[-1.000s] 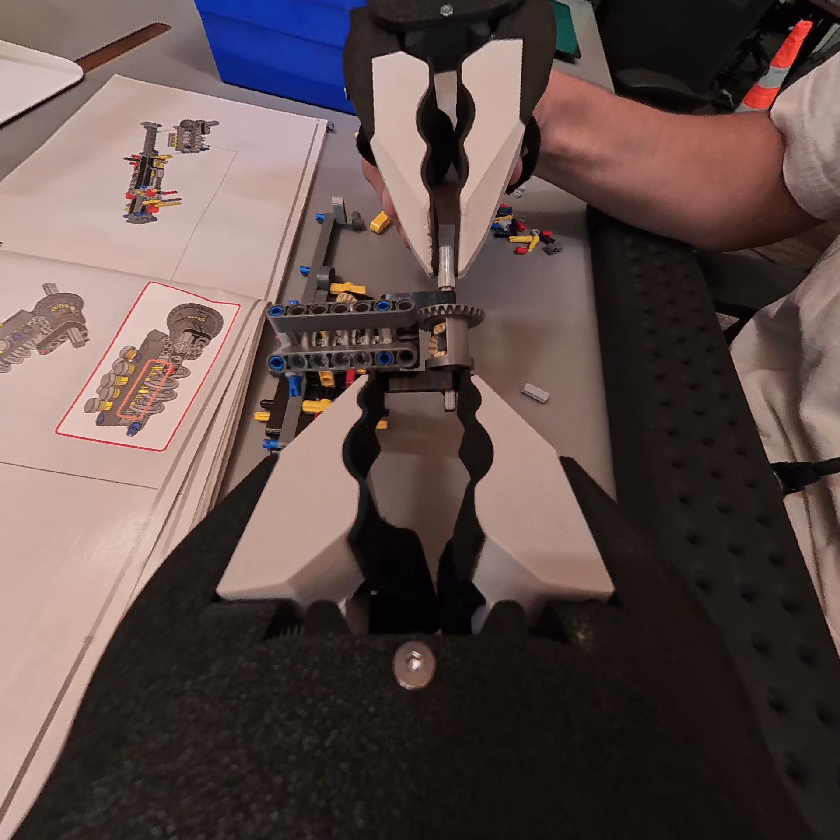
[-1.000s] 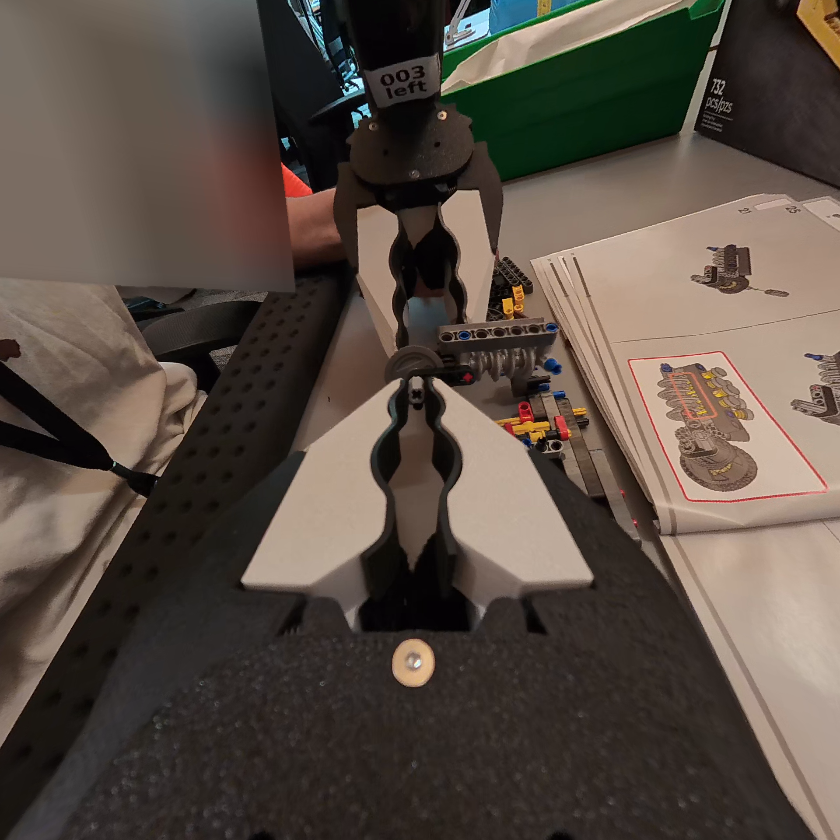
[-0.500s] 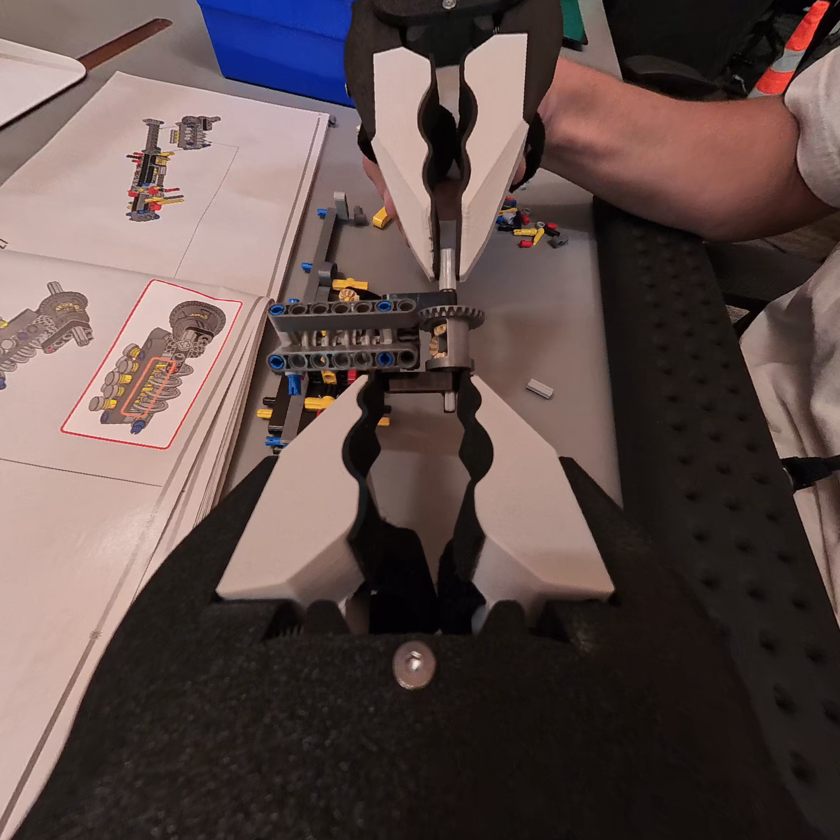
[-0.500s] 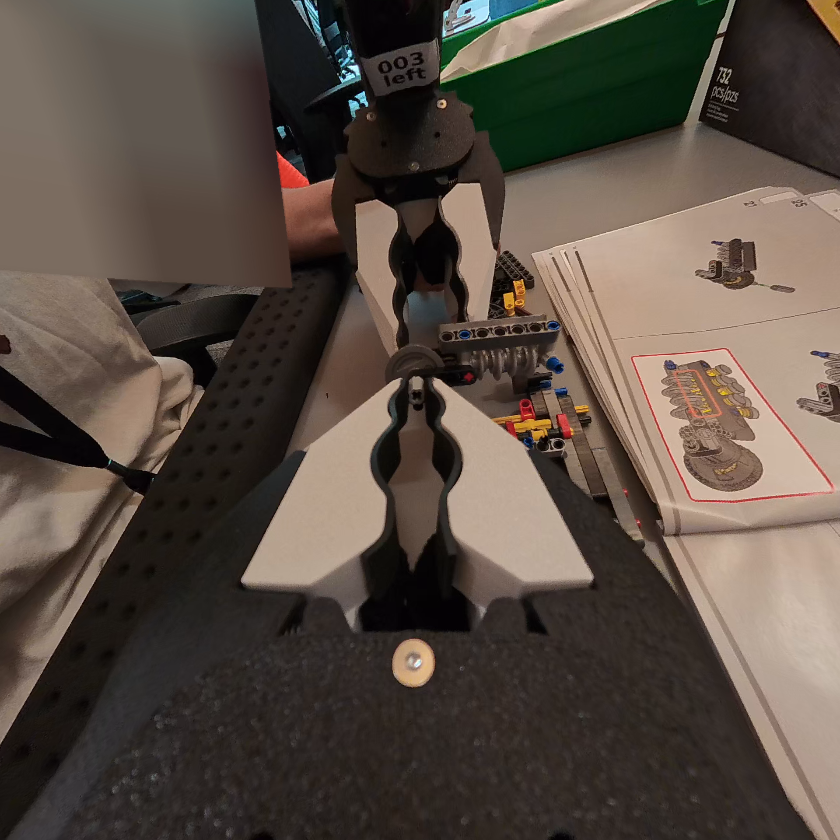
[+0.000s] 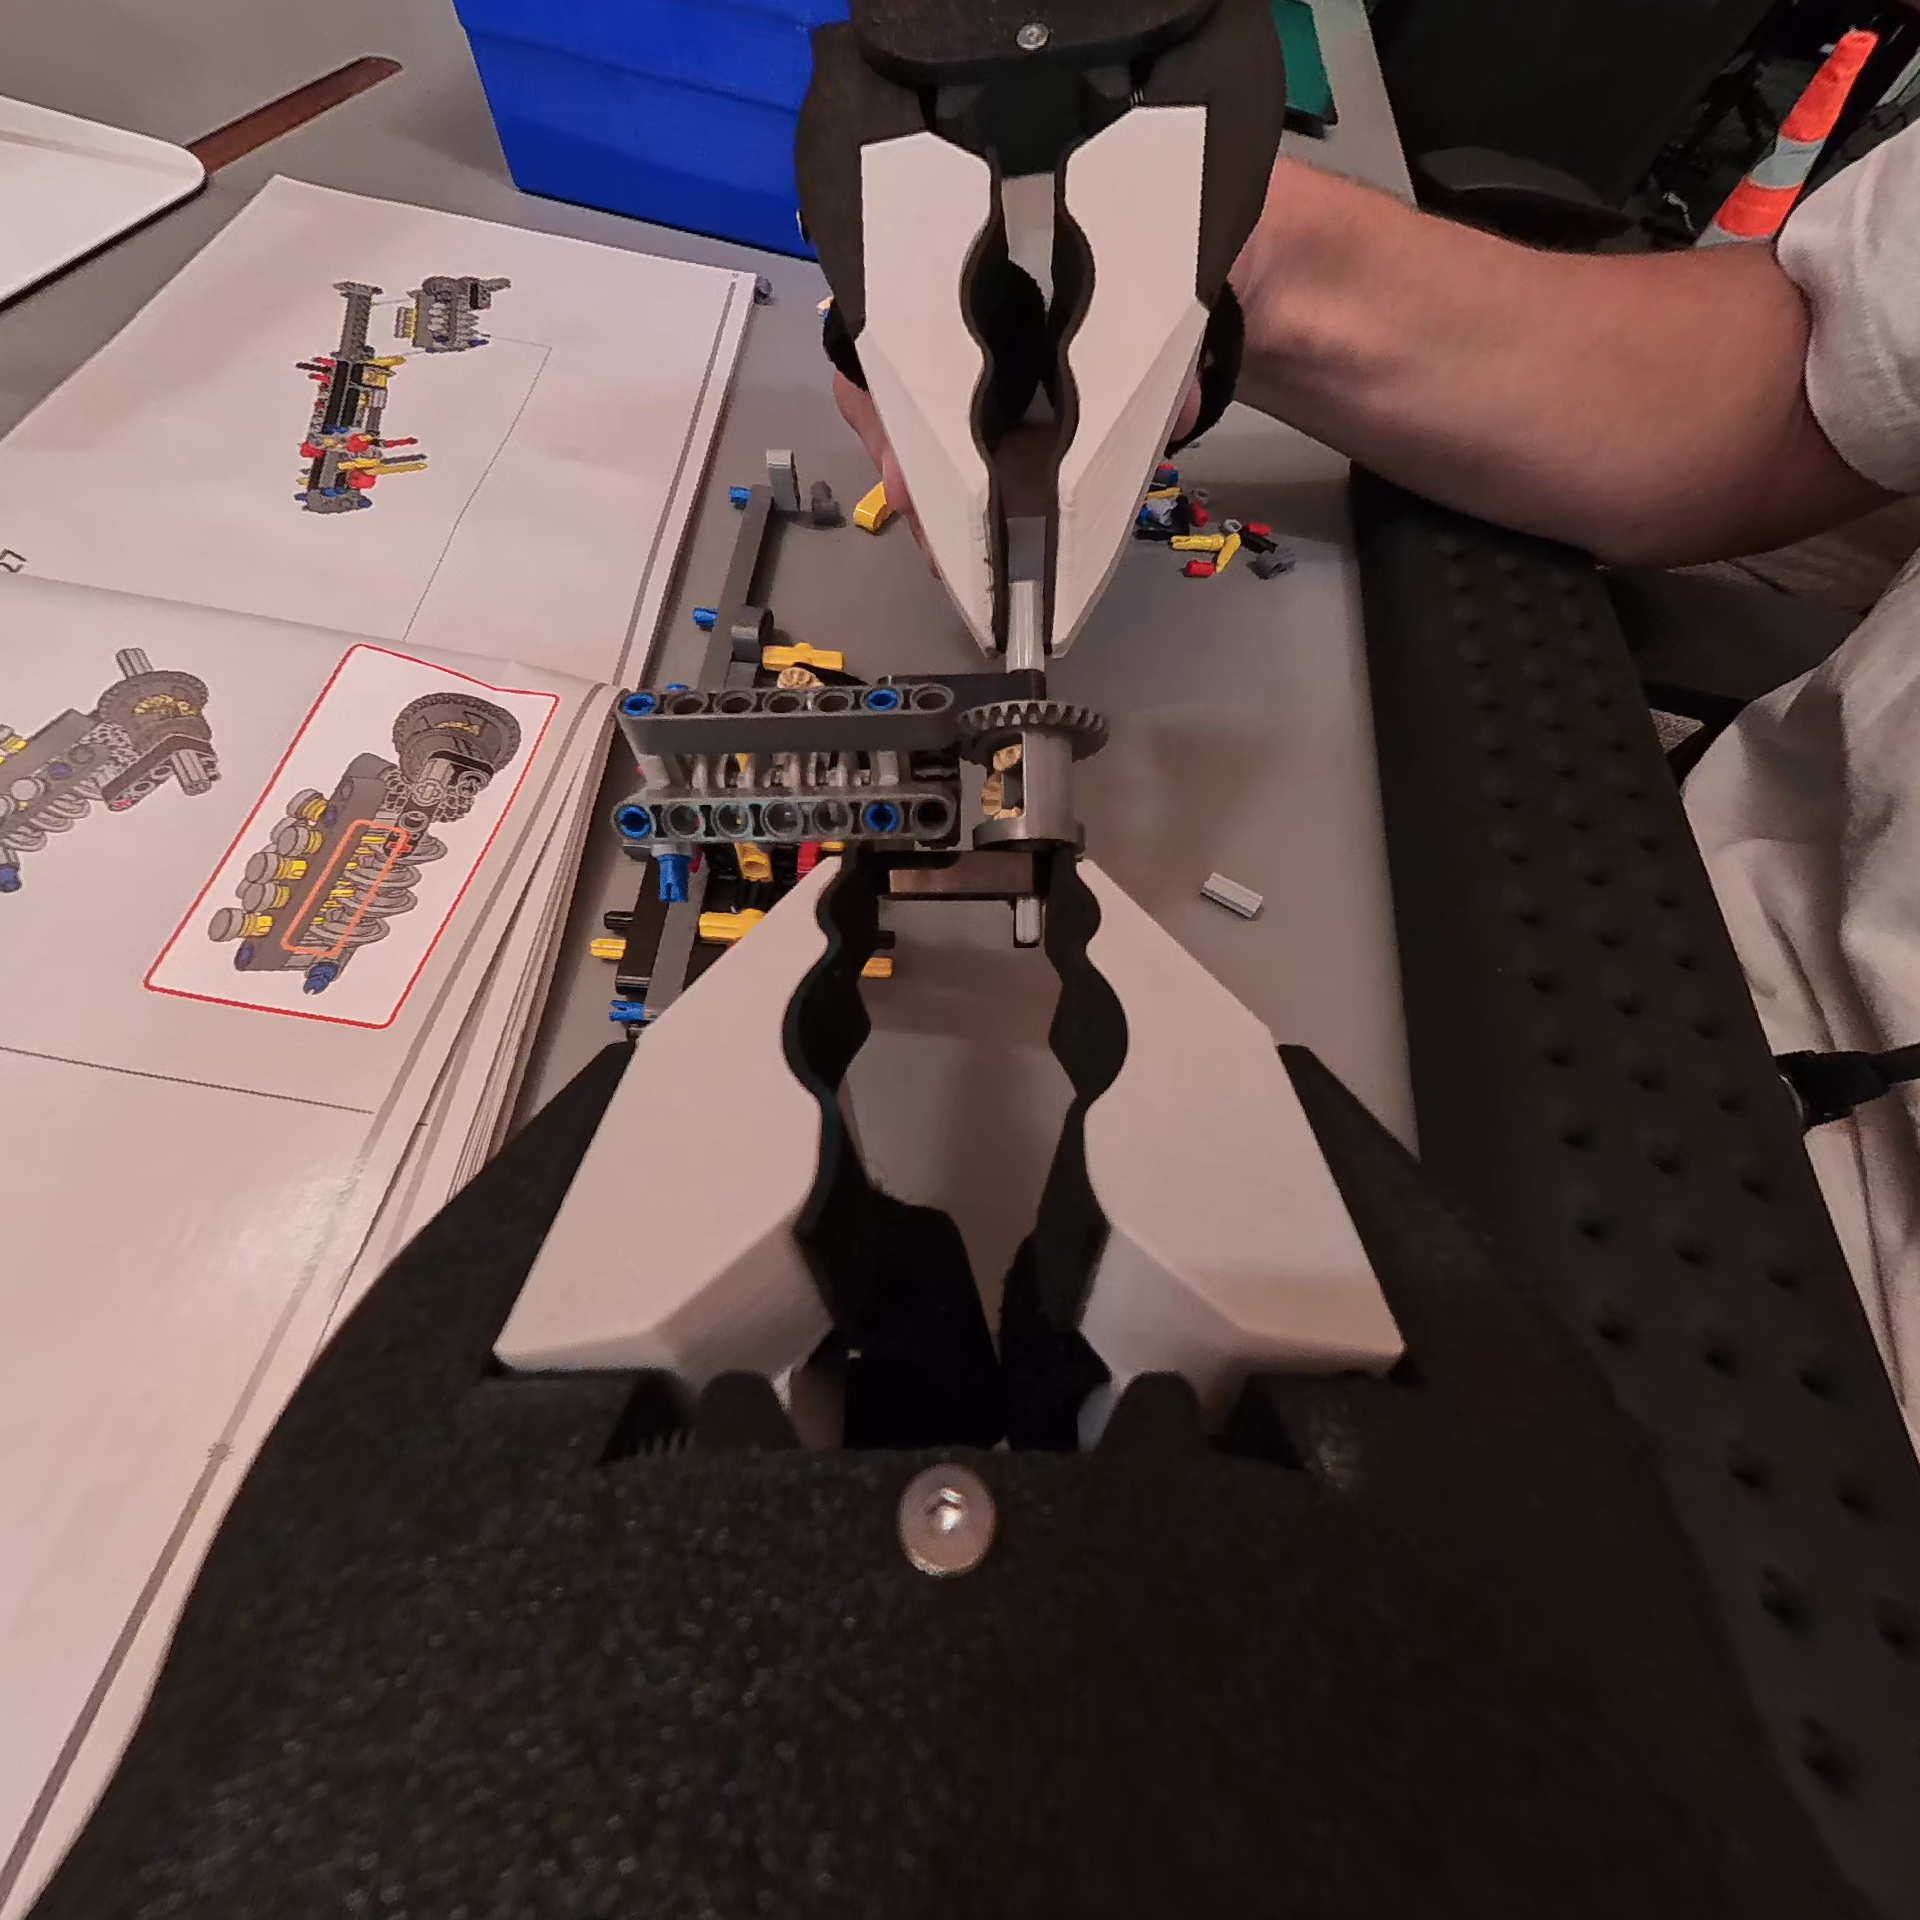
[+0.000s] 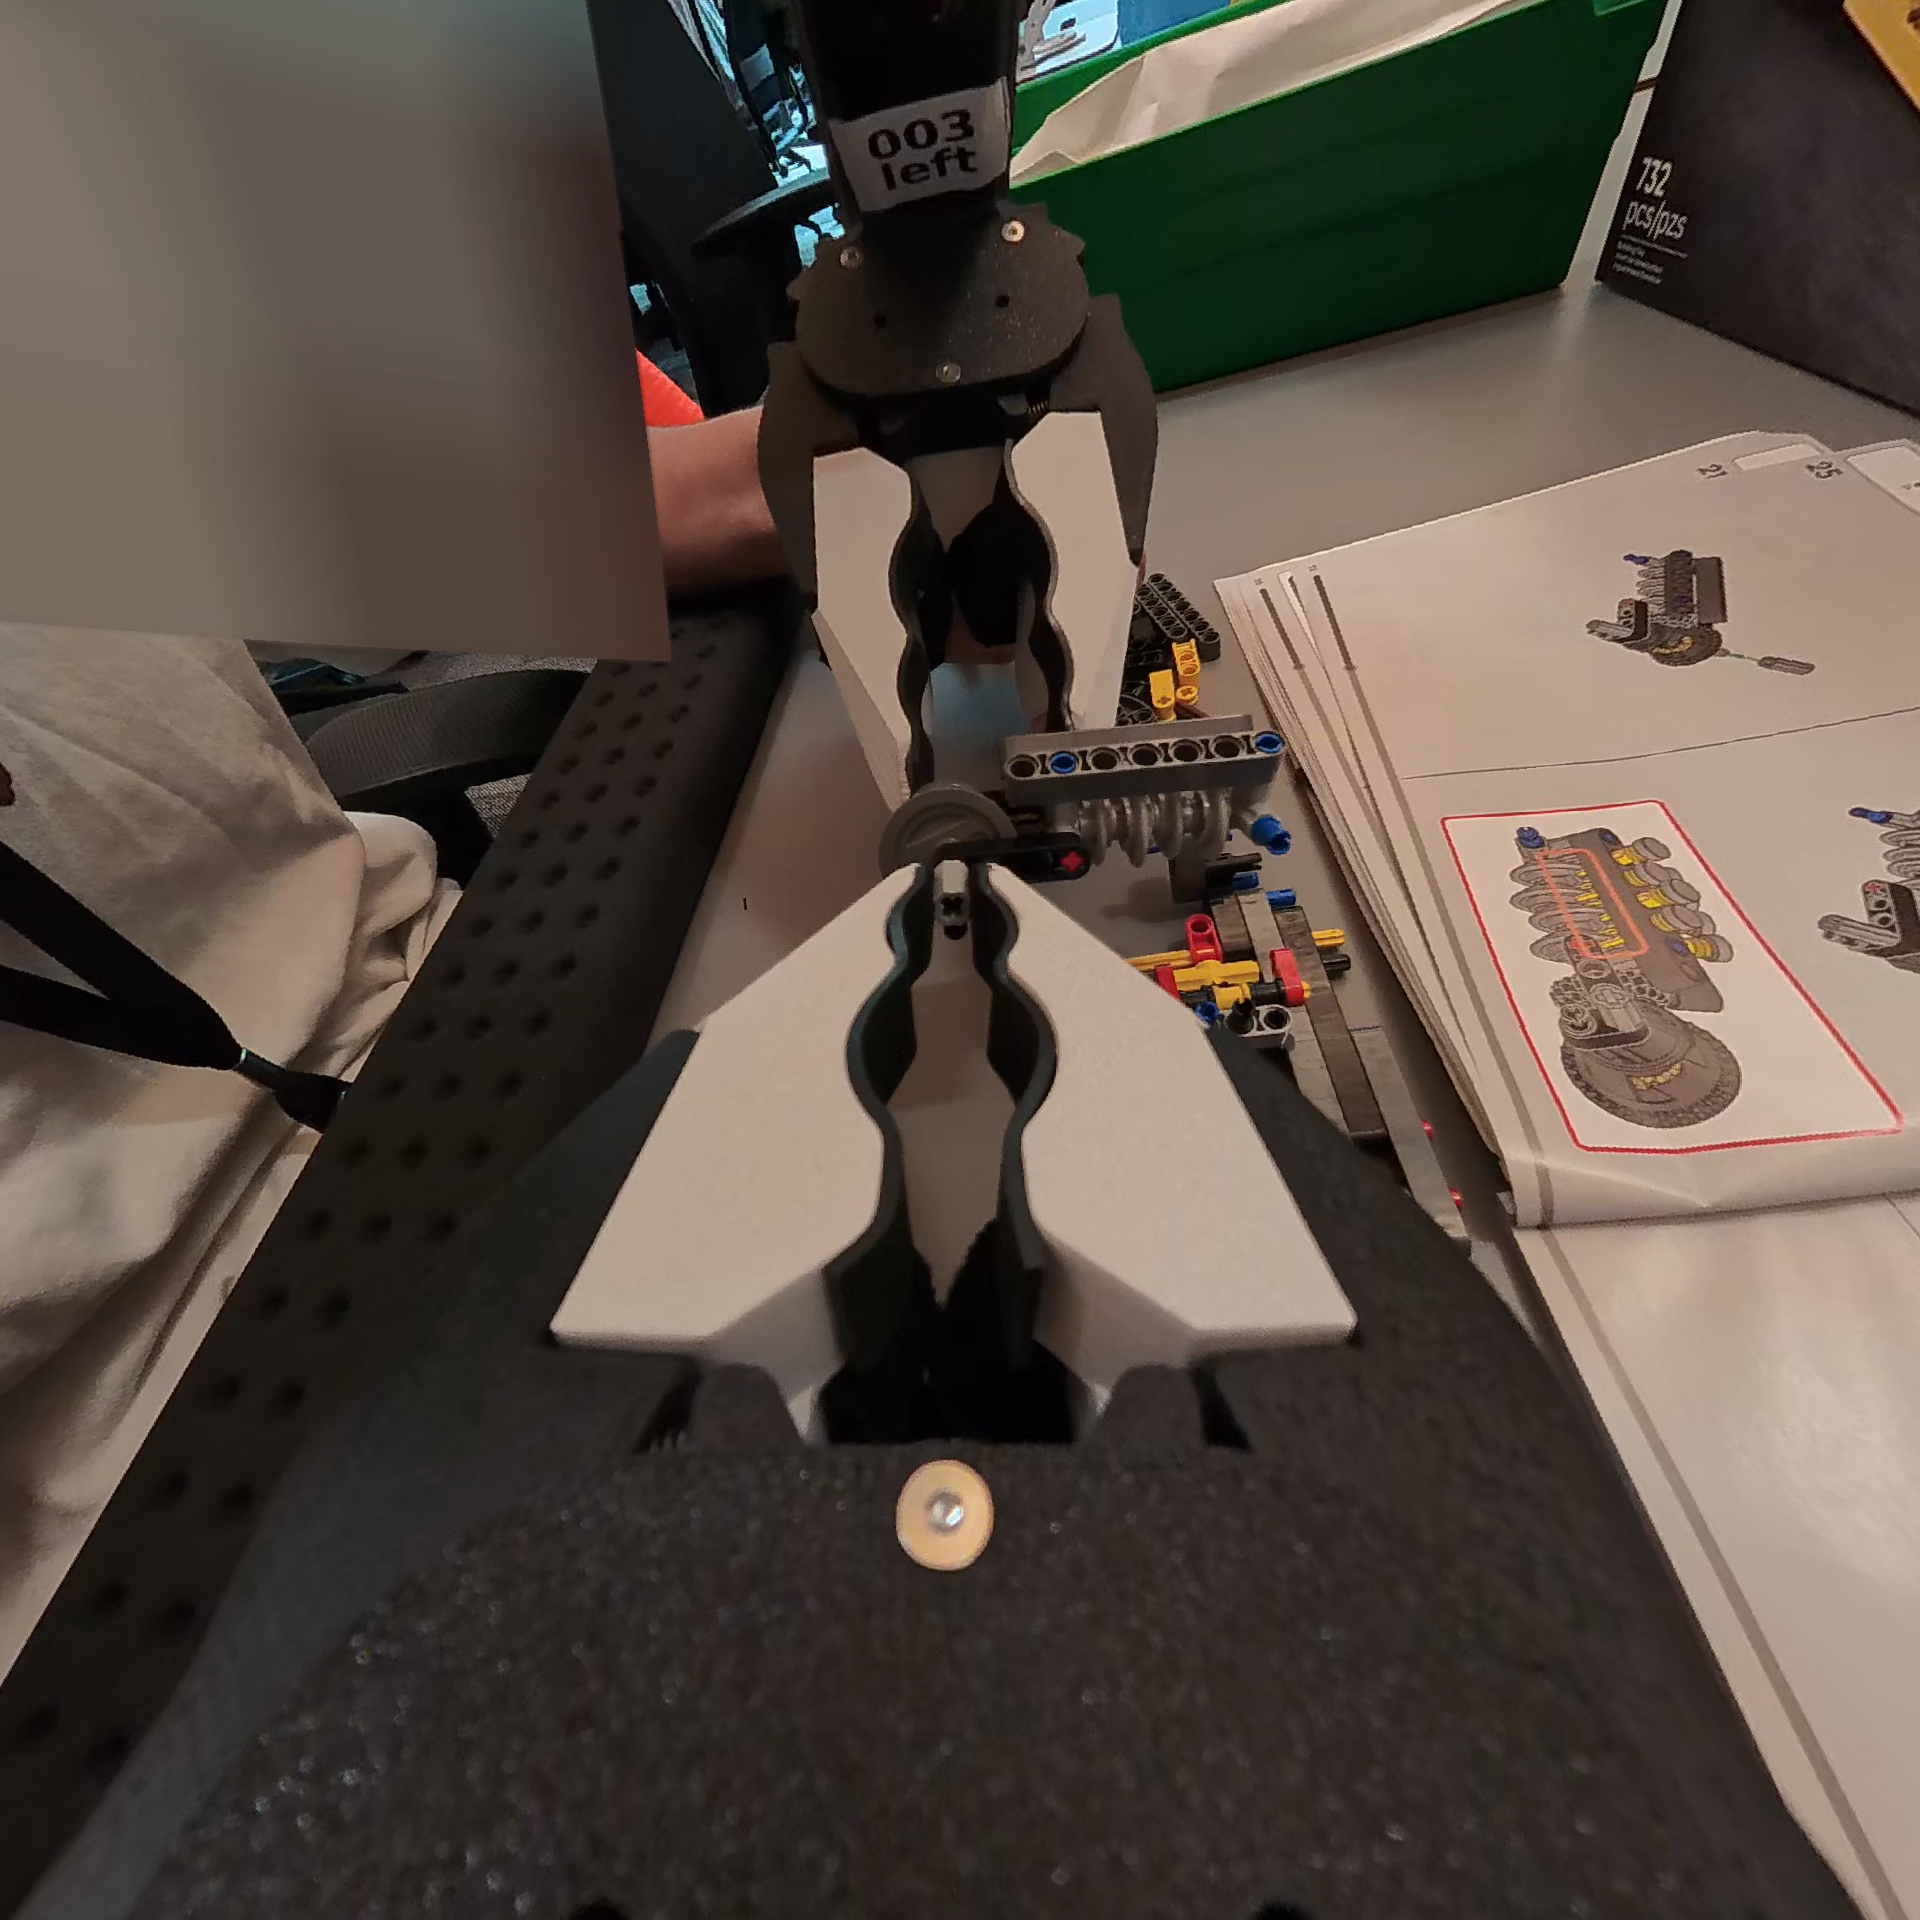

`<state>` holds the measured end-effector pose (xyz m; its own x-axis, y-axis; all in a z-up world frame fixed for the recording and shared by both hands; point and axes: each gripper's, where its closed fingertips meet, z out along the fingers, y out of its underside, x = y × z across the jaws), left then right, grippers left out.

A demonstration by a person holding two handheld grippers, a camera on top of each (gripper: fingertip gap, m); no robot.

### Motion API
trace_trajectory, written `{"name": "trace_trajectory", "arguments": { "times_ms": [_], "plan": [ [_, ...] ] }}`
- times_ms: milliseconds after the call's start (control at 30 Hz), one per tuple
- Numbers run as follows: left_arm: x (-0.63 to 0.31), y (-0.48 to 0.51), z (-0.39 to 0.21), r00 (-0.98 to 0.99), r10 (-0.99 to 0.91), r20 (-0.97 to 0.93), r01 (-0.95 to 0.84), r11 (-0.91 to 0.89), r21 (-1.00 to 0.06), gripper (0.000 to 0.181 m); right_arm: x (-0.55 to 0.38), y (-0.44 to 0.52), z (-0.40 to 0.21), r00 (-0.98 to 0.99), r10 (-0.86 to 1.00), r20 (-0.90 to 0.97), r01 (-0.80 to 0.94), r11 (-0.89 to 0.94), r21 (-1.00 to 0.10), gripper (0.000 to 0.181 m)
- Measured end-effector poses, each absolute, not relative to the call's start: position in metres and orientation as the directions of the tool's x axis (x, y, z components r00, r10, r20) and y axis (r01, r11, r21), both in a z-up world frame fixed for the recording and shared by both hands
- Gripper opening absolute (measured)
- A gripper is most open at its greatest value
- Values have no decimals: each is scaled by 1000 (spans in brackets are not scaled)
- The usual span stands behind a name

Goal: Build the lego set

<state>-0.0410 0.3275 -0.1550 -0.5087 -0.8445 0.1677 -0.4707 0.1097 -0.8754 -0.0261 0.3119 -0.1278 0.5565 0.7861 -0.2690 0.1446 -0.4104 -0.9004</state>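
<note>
A grey lego engine assembly with two holed beams and a gear housing is held above the table. My left gripper is shut on its near dark end. My right gripper comes from the far side and is shut on a light grey axle that goes into the gear housing. In the right wrist view my right gripper pinches the axle's cross end in front of the round gear. The left gripper stands behind the assembly.
An open instruction booklet lies beside the work. A long dark chassis piece with coloured pins lies under the assembly. Loose small pieces and a grey bit lie on the table. A blue bin, a green bin and a black perforated edge pad border the area. The tips of one gripper are about 4 centimeters away from the tips of the other.
Both grippers keep their holds. The views have shifted only slightly; the axle and the assembly stand as before.
</note>
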Motion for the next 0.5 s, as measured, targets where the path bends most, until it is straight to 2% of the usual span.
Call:
{"name": "trace_trajectory", "arguments": {
  "times_ms": [200,300,400,500],
  "plan": [
    [-40,328,-156,-505,-847,169,-469,104,-877,31,-25,314,-126,563,780,-273,127,-408,-904,6],
    [-33,335,-146,-460,-859,225,-443,2,-897,32,-15,324,-117,633,747,-203,106,-343,-933,8],
    [-25,353,-138,-361,-893,269,-423,-101,-901,31,-5,335,-104,722,687,-83,126,-249,-960,34],
    [-20,366,-129,-277,-899,338,-387,-218,-896,32,4,351,-105,836,531,138,285,-207,-936,57]
  ]
}}
